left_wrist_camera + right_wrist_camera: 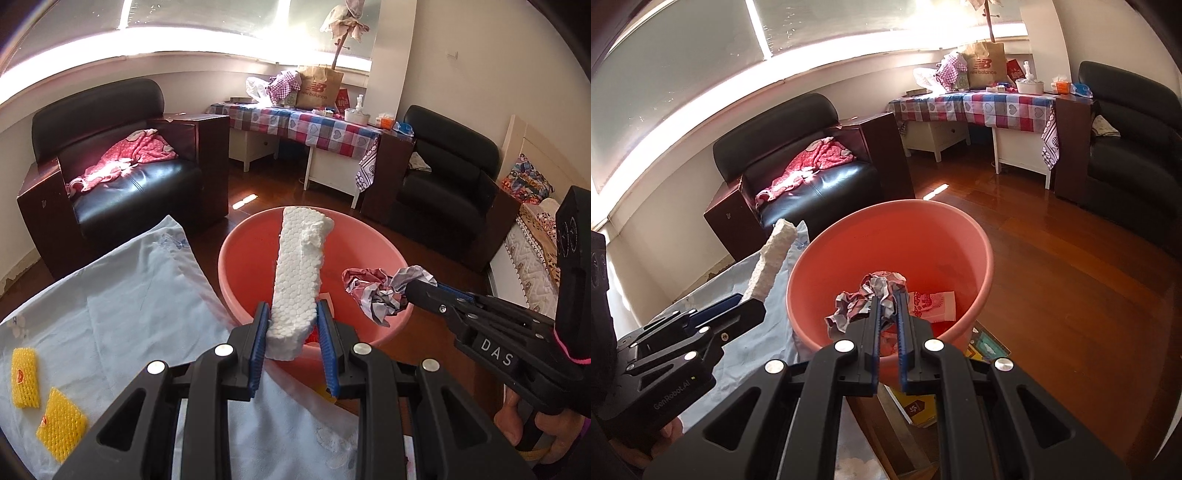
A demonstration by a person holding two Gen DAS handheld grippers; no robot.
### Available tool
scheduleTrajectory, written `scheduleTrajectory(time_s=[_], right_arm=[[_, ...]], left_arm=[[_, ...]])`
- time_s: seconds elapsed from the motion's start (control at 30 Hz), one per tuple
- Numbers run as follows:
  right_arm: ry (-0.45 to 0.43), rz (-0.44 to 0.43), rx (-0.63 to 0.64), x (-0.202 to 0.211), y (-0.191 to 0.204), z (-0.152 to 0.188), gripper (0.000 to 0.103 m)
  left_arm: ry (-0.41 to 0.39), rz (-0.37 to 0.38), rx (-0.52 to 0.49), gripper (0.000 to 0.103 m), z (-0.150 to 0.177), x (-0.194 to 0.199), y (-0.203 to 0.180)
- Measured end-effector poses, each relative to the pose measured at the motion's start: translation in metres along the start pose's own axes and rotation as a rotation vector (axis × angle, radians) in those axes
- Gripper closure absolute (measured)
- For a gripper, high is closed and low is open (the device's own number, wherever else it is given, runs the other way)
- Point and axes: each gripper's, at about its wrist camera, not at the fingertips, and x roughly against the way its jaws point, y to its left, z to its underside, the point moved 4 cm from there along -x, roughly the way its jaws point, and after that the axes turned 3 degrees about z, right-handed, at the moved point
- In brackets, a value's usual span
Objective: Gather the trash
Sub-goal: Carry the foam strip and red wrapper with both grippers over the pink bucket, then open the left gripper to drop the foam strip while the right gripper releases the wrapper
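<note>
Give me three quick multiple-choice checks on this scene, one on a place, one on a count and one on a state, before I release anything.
1. The crumpled printed paper wad is:
A) over the round pink plastic basin
B) on the black armchair
C) on the floor

2. Yellow foam net sleeves on the pale blue cloth:
A) one
B) two
C) four

3. The left hand-held gripper is:
A) empty
B) clamped on the white foam block
C) out of view

Answers: 1 A, the right hand-held gripper holds it above the basin; 2 B, two lie side by side; 3 B, its blue pads press both sides of the block.
</note>
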Motion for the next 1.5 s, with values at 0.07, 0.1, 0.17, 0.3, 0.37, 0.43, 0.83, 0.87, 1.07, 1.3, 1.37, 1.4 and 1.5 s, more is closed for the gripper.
scheduleTrajectory(time_s=[0.07, 0.1, 0.17, 0.3, 0.37, 0.43, 0.83, 0.87, 1.07, 1.3, 1.37, 1.4, 1.5], right_arm=[[0.007, 0.007, -0.003, -0.005, -0.002, 0.0, 0.095], [0.012, 0.01, -0.003, -0.007, -0.002, 0.0, 0.095], [0.018, 0.016, -0.001, -0.011, -0.001, 0.001, 0.095], [0.029, 0.026, 0.003, -0.018, -0.002, 0.0, 0.095], [0.033, 0.03, 0.005, -0.02, -0.003, -0.001, 0.095], [0.037, 0.035, 0.004, -0.023, -0.004, -0.001, 0.095], [0.052, 0.049, 0.023, -0.03, 0.001, 0.0, 0.095], [0.052, 0.049, 0.022, -0.03, 0.001, 0.0, 0.095], [0.053, 0.045, 0.025, -0.031, 0.0, -0.001, 0.095], [0.054, 0.049, 0.021, -0.032, -0.002, -0.001, 0.095], [0.054, 0.048, 0.02, -0.031, -0.002, -0.001, 0.095], [0.055, 0.048, 0.021, -0.032, -0.002, -0.001, 0.094], [0.062, 0.049, 0.023, -0.032, -0.002, 0.0, 0.094]], left_arm=[[0.012, -0.007, -0.009, 0.077, -0.001, -0.009, -0.003], [0.021, -0.011, -0.013, 0.077, -0.002, -0.015, -0.004], [0.034, -0.015, -0.014, 0.077, -0.004, -0.023, -0.003], [0.05, -0.025, -0.014, 0.077, -0.006, -0.037, -0.003], [0.053, -0.028, -0.02, 0.077, -0.006, -0.04, -0.004], [0.057, -0.027, -0.023, 0.077, -0.007, -0.043, -0.004], [0.064, -0.01, -0.007, 0.076, -0.009, -0.049, -0.004], [0.064, -0.012, -0.004, 0.076, -0.009, -0.049, -0.003], [0.051, -0.012, 0.019, 0.061, -0.009, -0.044, 0.002], [0.04, -0.008, 0.031, 0.052, -0.01, -0.036, 0.004], [0.038, -0.005, 0.034, 0.05, -0.01, -0.033, 0.004], [0.036, -0.003, 0.036, 0.049, -0.009, -0.031, 0.005], [0.032, -0.003, 0.04, 0.046, -0.007, -0.025, 0.007]])
